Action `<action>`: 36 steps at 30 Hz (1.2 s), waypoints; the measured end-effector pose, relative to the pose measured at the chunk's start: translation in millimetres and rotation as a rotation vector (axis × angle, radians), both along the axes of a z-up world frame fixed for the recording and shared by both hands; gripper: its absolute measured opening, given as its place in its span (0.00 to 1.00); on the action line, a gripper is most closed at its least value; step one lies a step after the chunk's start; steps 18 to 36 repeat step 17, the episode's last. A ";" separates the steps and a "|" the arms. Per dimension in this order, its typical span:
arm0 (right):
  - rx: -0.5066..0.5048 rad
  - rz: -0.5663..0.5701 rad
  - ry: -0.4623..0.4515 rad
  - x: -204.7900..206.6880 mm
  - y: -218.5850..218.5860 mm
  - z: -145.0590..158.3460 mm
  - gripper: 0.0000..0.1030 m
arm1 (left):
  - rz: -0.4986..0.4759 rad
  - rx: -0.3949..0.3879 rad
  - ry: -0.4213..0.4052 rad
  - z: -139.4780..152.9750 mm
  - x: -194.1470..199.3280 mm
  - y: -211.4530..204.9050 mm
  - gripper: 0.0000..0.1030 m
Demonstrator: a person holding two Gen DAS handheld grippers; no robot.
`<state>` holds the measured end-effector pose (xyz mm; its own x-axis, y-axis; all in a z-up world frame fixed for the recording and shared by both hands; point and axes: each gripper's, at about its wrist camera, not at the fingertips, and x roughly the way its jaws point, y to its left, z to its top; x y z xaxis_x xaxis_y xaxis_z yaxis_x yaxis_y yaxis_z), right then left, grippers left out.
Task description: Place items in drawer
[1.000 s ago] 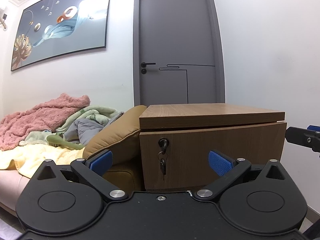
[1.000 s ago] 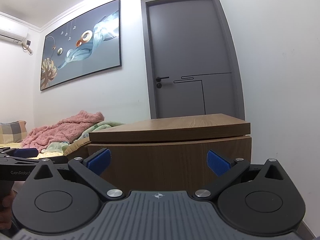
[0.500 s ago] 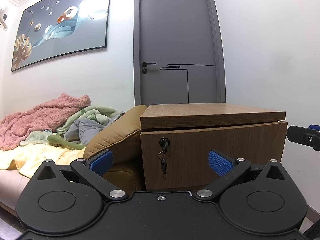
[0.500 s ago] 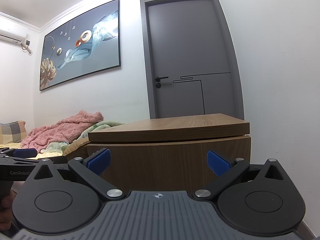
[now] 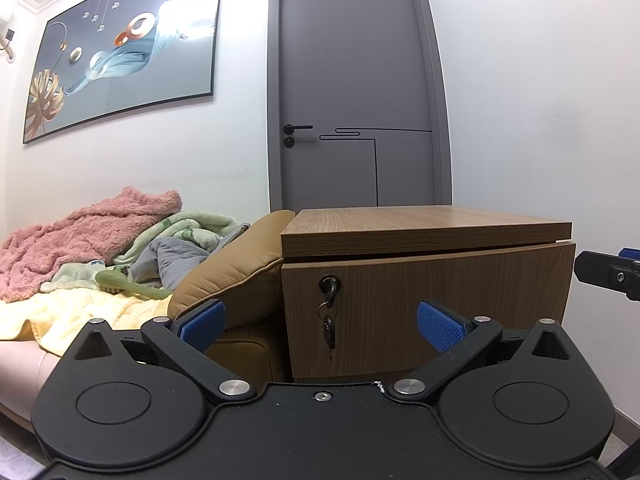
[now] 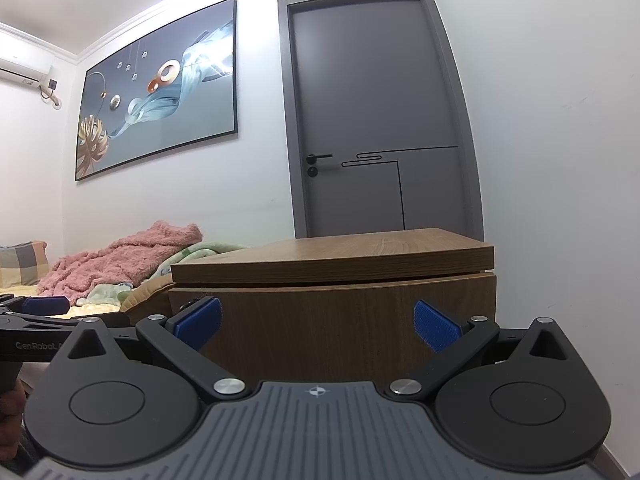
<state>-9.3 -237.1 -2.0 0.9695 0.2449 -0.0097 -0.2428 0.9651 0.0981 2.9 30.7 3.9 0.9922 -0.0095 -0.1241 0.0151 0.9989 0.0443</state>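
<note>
The left gripper [image 5: 320,326] sat at the bottom centre of its own view with its blue pads [image 5: 202,324] spread wide apart and nothing held between them, and the right gripper [image 6: 318,326] showed the same in the lower middle of the right wrist view, its jaws wide and empty. Both faced a wooden cabinet [image 5: 424,300] that filled the centre and right of each frame, its drawer front [image 5: 460,288] closed under the overhanging top [image 5: 420,226]. In the left wrist view a key [image 5: 330,286] stood in the lock at the upper left of the drawer front, with a second key [image 5: 329,330] hanging below it on a ring. Left of the cabinet, touching its side, lay a tan leather cushion [image 5: 236,268], and further left a bed heaped with a pink blanket [image 5: 80,236] and pale green and grey bedding [image 5: 184,240]. A grey door [image 5: 356,92] stood behind the cabinet at upper centre, and a framed picture [image 5: 124,48] hung at upper left. No items to be stowed showed in either view
</note>
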 end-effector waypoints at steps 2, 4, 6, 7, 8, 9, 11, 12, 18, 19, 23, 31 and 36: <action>-0.001 0.000 -0.001 -0.4 0.1 -0.1 1.00 | 0.000 -0.001 0.000 -0.1 -0.3 0.6 0.99; -0.002 0.000 0.000 -0.4 0.2 -0.1 1.00 | 0.000 -0.001 0.000 0.0 -0.7 0.7 0.99; -0.003 0.000 0.000 -0.3 0.3 -0.1 1.00 | 0.001 -0.001 0.000 0.2 -0.8 0.8 0.99; -0.003 0.000 0.000 -0.3 0.4 0.0 1.00 | 0.001 -0.001 0.000 0.3 -0.9 0.9 0.99; -0.004 0.000 0.000 -0.3 0.5 0.0 1.00 | 0.001 -0.001 0.000 0.4 -1.0 1.0 0.99; -0.004 0.000 0.000 -0.2 0.6 0.0 1.00 | 0.001 0.000 0.000 0.4 -1.1 1.0 0.99; -0.005 0.000 0.001 -0.2 0.7 0.0 1.00 | 0.000 0.001 0.000 0.6 -1.6 0.6 0.99; -0.005 -0.001 0.001 -0.2 0.8 0.1 1.00 | 0.000 0.002 0.000 0.7 -1.9 0.5 0.99; -0.007 -0.001 0.000 -0.3 0.5 -0.2 1.00 | -0.003 0.004 0.001 0.7 -2.8 -0.1 0.99; -0.007 -0.001 0.000 -0.3 0.5 -0.2 1.00 | -0.003 0.004 0.001 0.7 -2.8 -0.1 0.99; -0.007 -0.001 0.000 -0.3 0.5 -0.2 1.00 | -0.003 0.004 0.001 0.7 -2.8 -0.1 0.99; -0.007 -0.001 0.000 -0.3 0.5 -0.2 1.00 | -0.003 0.004 0.001 0.7 -2.8 -0.1 0.99; -0.007 -0.001 0.000 -0.3 0.5 -0.2 1.00 | -0.003 0.004 0.001 0.7 -2.8 -0.1 0.99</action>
